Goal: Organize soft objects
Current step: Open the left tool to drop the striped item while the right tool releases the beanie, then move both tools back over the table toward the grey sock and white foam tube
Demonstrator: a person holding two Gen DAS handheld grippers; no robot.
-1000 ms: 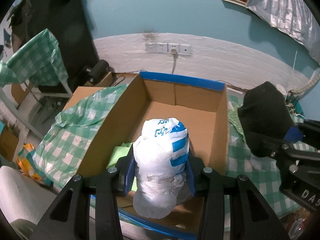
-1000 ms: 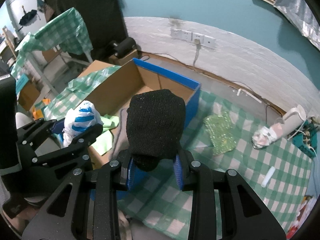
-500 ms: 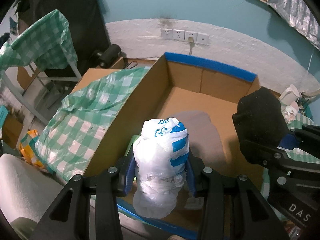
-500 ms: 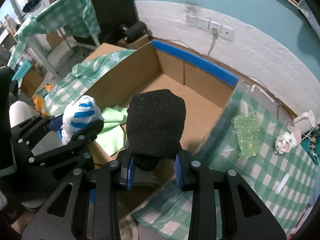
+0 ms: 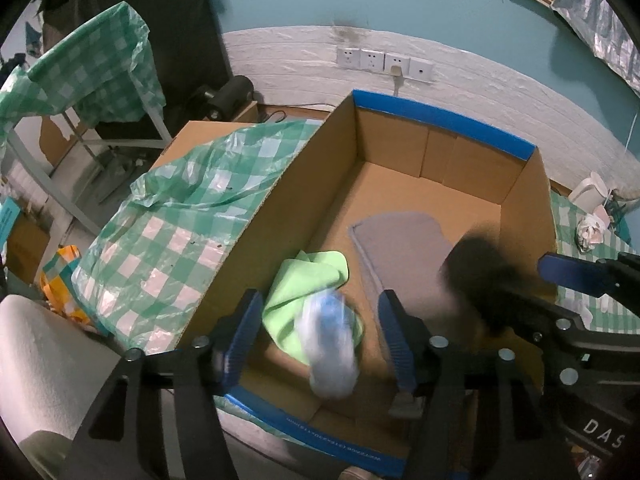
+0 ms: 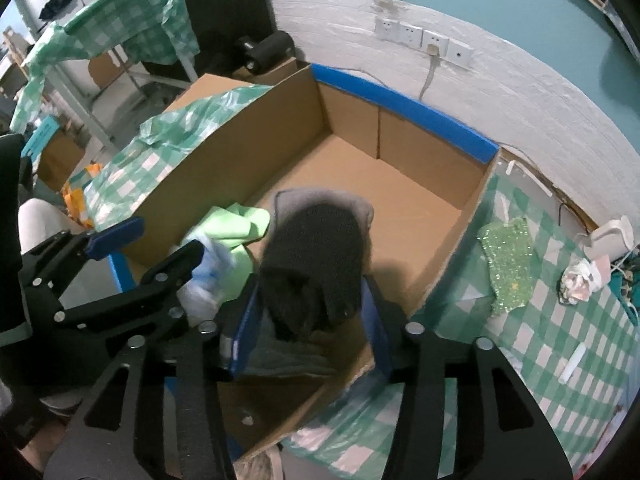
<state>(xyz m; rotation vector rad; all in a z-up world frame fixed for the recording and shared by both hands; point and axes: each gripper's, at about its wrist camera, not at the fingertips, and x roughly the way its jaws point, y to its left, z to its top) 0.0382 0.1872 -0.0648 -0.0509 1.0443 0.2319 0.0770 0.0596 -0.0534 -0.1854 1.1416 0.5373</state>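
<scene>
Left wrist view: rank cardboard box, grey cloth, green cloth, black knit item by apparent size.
1. cardboard box
2. grey cloth
3-4. green cloth and black knit item: look alike; the knit item is blurred and nearer the camera.

I note a row of white wall sockets [image 5: 385, 64] on the white brick band, a crumpled green-checked plastic sheet [image 5: 180, 216], and a white kettle [image 6: 612, 236].

Matt brown corrugated cardboard for the box [image 5: 524, 216], glossy blue tape along its rim. Crinkled, shiny white-and-blue plastic on the bag [image 5: 330, 344], blurred at lower centre. Coarse black knit on the sock [image 6: 316, 256]. Smooth pale-green cloth [image 5: 308, 280], flat grey felt-like mat [image 5: 400, 248]. Thin glossy checked plastic sheeting [image 5: 168, 232] at left. Glittery green sequin patch [image 6: 506, 264] at right.
</scene>
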